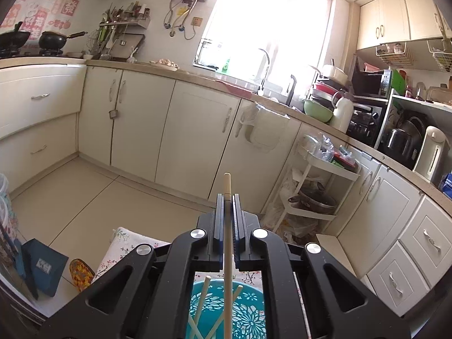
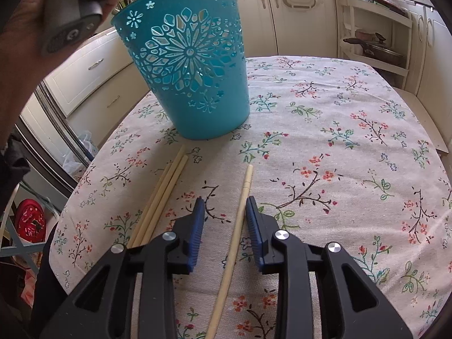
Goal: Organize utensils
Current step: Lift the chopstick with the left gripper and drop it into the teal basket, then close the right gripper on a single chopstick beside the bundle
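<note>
Left gripper: jaws pressed together on a held chopstick, which runs up the middle of the left wrist view and sticks out past the fingertips.
Right gripper: jaws spread, low over the table; a single chopstick lies between the pads, and neither pad presses on it.
Person's hand: upper left of the right wrist view, wrapped round the left tool's handle, above and left of the basket.
Teal basket: upright on the floral tablecloth, upper centre of the right wrist view; cut-out flower pattern in the wall, wider at the rim than at the base.
Done so far: at least three chopsticks in basket already lean inside it, seen at the bottom of the left wrist view.
In hand: the clamped stick hangs over the basket mouth, so I judge it is about to be dropped in.
Left to do: the single stick under the right tool, plus the loose chopsticks lying side by side, lower left of that view.
Look of the sticks: pale, plain wood, slender, slightly tapered.
</note>
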### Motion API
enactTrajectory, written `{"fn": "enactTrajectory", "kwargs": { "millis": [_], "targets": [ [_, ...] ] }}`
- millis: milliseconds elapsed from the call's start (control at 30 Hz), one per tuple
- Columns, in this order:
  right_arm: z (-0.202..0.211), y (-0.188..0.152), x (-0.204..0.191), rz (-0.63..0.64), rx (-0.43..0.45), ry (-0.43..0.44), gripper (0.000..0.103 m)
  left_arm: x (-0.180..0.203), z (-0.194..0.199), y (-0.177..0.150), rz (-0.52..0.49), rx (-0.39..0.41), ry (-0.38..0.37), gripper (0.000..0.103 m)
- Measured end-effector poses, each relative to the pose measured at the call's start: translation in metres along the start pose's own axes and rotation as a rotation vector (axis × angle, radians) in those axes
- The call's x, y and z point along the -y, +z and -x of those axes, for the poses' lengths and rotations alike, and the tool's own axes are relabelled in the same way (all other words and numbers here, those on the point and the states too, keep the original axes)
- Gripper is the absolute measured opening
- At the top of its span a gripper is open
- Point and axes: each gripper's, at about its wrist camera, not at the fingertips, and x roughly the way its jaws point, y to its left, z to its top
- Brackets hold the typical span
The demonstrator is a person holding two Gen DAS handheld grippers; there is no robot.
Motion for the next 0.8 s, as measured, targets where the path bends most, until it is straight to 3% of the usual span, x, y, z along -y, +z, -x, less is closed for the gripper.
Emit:
{"fn": "enactTrajectory", "kwargs": {
  "millis": [100, 300, 567, 800],
  "targets": [
    [0.000, 0.000, 0.001, -0.004, 0.001, 0.006, 0.032, 0.003, 0.006, -0.001, -0.025, 0.024, 0.010, 0.005],
    [0.001, 0.000, 0.000, -0.001, 0.001, 0.005, 0.032, 0.007, 0.008, -0.001, -0.058, -0.002, 0.012, 0.005],
    [0.001, 0.000, 0.000, -0.007, 0.002, 0.012, 0.032, -0.002, 0.022, -0.015, -0.133, -0.112, 0.026, 0.009],
    [0.002, 0.000, 0.015, -0.087, 0.003, 0.087, 0.032, -0.053, 0.079, -0.036, -0.069, -0.097, 0.117, 0.045]
  ]
}}
